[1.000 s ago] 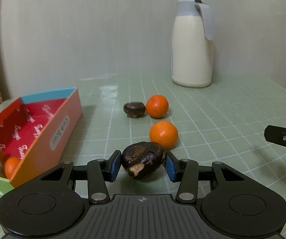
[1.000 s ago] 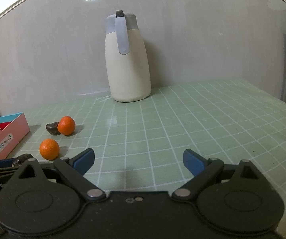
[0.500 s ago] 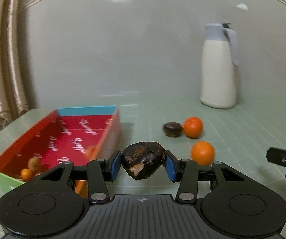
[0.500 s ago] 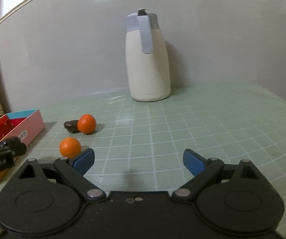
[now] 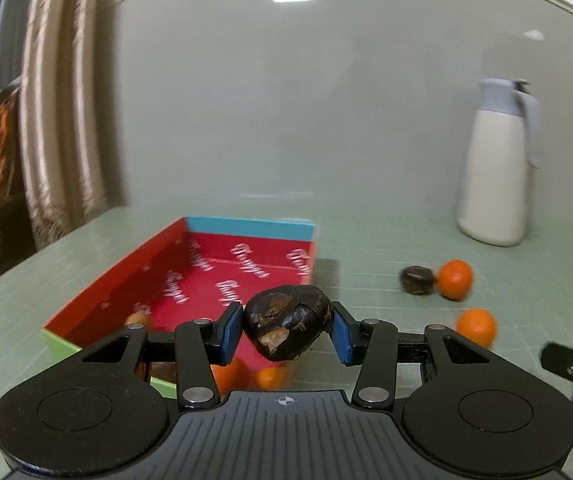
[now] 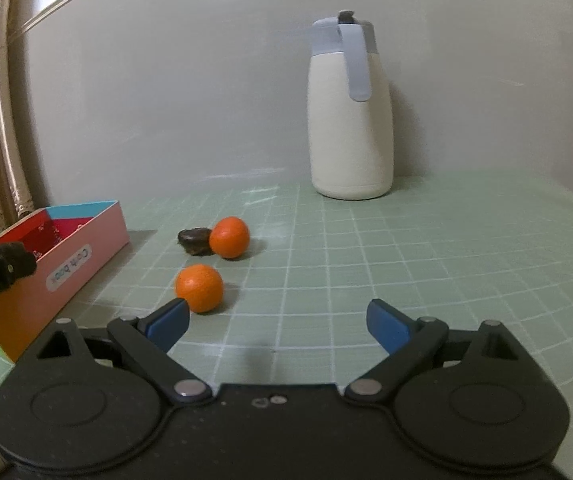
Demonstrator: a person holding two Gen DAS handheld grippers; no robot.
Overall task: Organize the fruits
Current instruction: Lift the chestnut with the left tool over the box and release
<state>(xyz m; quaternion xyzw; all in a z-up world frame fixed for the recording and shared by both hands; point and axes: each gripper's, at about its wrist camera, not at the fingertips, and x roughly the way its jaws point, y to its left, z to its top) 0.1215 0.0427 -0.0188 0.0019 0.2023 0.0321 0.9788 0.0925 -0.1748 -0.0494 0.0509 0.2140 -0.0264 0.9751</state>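
Only the left wrist view shows the left tongs (image 5: 286,330) pinching a chestnut (image 5: 287,327) over the box (image 5: 246,227); the right tongs (image 6: 276,320) gape empty above the tabletop (image 6: 446,248).

Two chestnuts (image 5: 286,326) (image 5: 417,280), two loose oranges (image 6: 229,237) (image 6: 199,287), one box (image 5: 246,227) (fruit inside), one jug (image 6: 349,112)

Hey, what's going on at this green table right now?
A person is sorting fruit with two handheld grippers. The left gripper is shut on a dark brown chestnut, held above the colourful cardboard box with a red inside, which already holds a few small fruits. The right gripper is open and holds nothing. Two orange mandarins and another dark chestnut lie on the green grid mat near a cream jug.
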